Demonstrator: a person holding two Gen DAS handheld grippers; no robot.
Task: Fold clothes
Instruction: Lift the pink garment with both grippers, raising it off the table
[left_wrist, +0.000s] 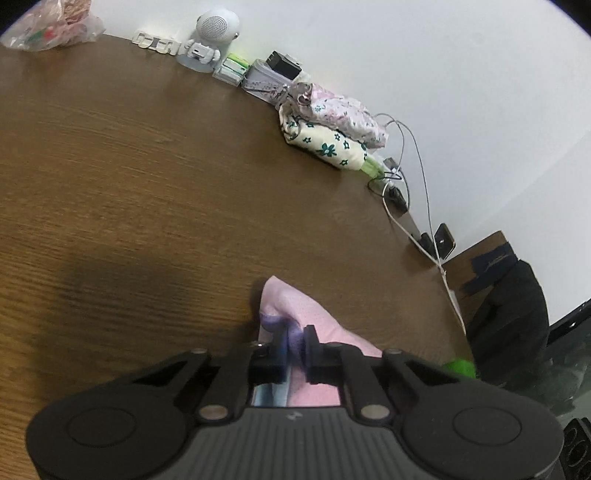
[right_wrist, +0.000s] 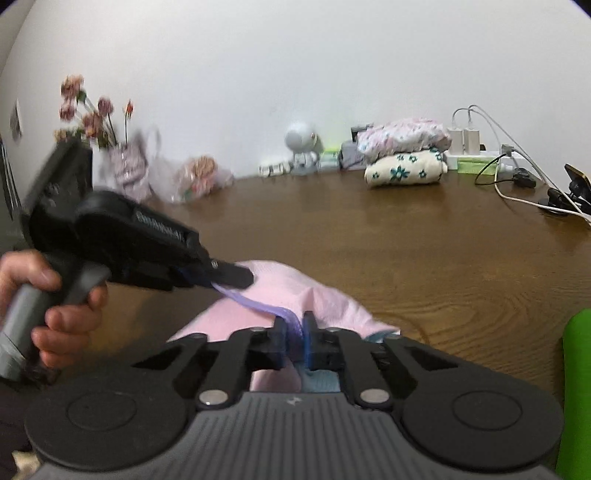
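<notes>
**Kid:** What are your two grippers holding?

**Helper:** Both are pinched tight on the same thing. Your right gripper has its jaws nearly together on a purple band. Your left gripper bites that band too. In the right view it comes in from 9 o'clock.

**Kid:** What is the band part of?

**Helper:** It is the edge of the pink cloth. The cloth hangs from both grips, low and close to you, over the near edge of the table.

**Kid:** Why hold it in two spots?

**Helper:** I think you hold it that way so the edge stays straight between the grips. Then the cloth can be laid flat and folded. It does not look folded yet.

**Kid:** What is farther out?

**Helper:** At about 1 o'clock by the wall sits a stack of folded clothes. A flowery white one is under a pink flowery one. I guess finished ones go there. A little white robot toy stands at 12 o'clock. Flowers are at 10 o'clock. Chargers and cables are at 2 o'clock.

**Kid:** Can you read any words?

**Helper:** There is raised writing on the left gripper's side, but it is too blurry to read. Each gripper body has a tiny mark I cannot make out.
</notes>
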